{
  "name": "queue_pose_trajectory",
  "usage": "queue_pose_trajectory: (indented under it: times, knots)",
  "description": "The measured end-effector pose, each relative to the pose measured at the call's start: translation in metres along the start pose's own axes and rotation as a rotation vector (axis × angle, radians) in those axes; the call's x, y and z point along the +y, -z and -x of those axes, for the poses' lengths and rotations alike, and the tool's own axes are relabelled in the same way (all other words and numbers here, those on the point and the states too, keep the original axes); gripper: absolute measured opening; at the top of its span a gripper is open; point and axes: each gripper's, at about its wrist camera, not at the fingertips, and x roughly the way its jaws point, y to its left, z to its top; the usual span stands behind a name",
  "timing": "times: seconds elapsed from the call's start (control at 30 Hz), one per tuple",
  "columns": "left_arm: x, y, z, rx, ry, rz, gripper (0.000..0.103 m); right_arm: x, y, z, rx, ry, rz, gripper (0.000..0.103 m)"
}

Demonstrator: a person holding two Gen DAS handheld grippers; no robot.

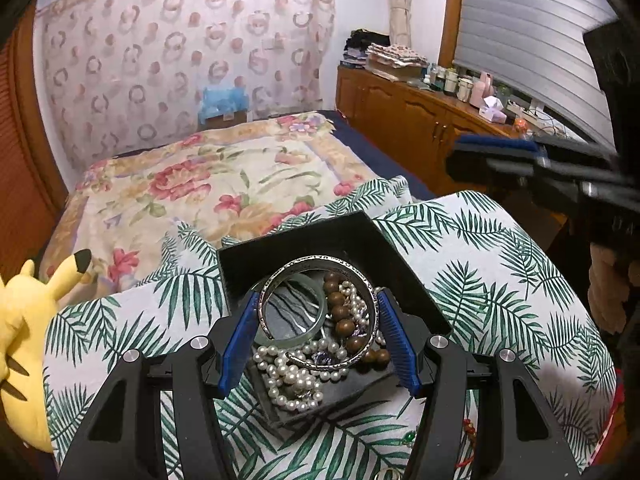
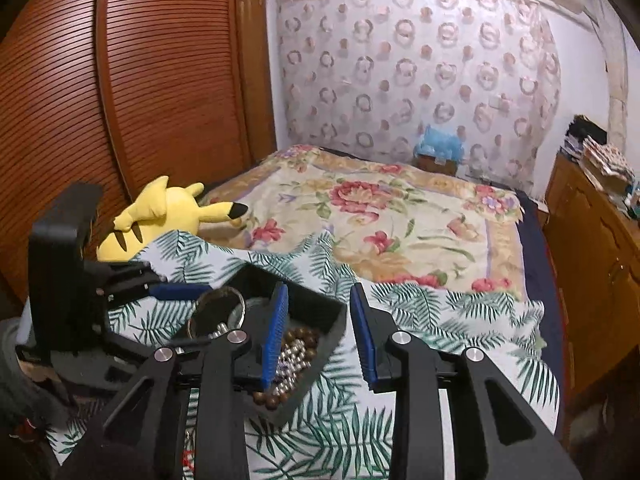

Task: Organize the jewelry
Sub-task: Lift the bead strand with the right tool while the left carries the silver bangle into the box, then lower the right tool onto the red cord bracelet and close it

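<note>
Left gripper (image 1: 318, 332): its blue-padded fingers (image 1: 236, 344) press both sides of an engraved silver metal bangle (image 1: 320, 276), which stands tilted over the open black square jewellery box (image 1: 360, 236); the grip looks clenched on the bangle. The box sits on a white cloth printed with green palm leaves (image 1: 500, 280).

Inside the box, seen from the left wrist: a pale green jade bangle (image 1: 316, 300), a string of brown wooden beads (image 1: 340, 312) and a tangle of white pearl strands (image 1: 292, 376) spilling toward the near edge. How the strands separate cannot be made out. A small green-and-red trinket (image 1: 412, 438) lies on the cloth by the gripper body, half hidden; its shape is unclear.

Right gripper (image 2: 318, 332): jaws spread apart, nothing between them, hanging at the box's corner (image 2: 336, 320), one blue pad over the interior, the other outside. In the left view it appears only as a blurred dark form at the right edge (image 1: 496, 156).

The right view hides most of the box contents behind its own finger; only some beads (image 2: 296, 340) and the bangle's rim (image 2: 218, 300) show. It alone shows the brown slatted wardrobe door (image 2: 120, 100). The yellow plush toy (image 2: 160, 216) lies whole there, cut off in the left view (image 1: 24, 320). The wooden cabinet with bottles (image 1: 440, 120) is clear only from the left.
</note>
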Motion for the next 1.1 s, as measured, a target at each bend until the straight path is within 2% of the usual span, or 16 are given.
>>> queue_pose_trajectory:
  times: [0.1,0.17,0.3,0.53,0.8,1.1]
  knots:
    - [-0.001,-0.001,-0.001,0.003,-0.001,0.001,0.057,-0.006,0.013,0.002,0.009,0.001,-0.025,0.035]
    - [-0.002,-0.002,-0.002,0.008,0.005,0.001,0.064,-0.008,0.018,0.003,0.015,0.003,-0.033,0.035]
    - [-0.007,-0.003,0.002,0.004,0.001,-0.007,0.066,-0.009,0.03,0.006,0.028,0.008,-0.041,0.035]
    - [-0.01,0.001,0.012,-0.003,-0.005,-0.001,0.072,0.005,0.057,0.019,0.038,0.004,-0.044,0.035]
    - [-0.008,0.032,0.043,-0.002,0.0,0.015,0.073,0.029,0.106,0.022,0.126,-0.031,-0.032,0.035]
    - [0.003,0.07,0.052,0.062,-0.015,0.044,0.073,0.044,0.14,0.008,0.207,-0.059,-0.051,0.035]
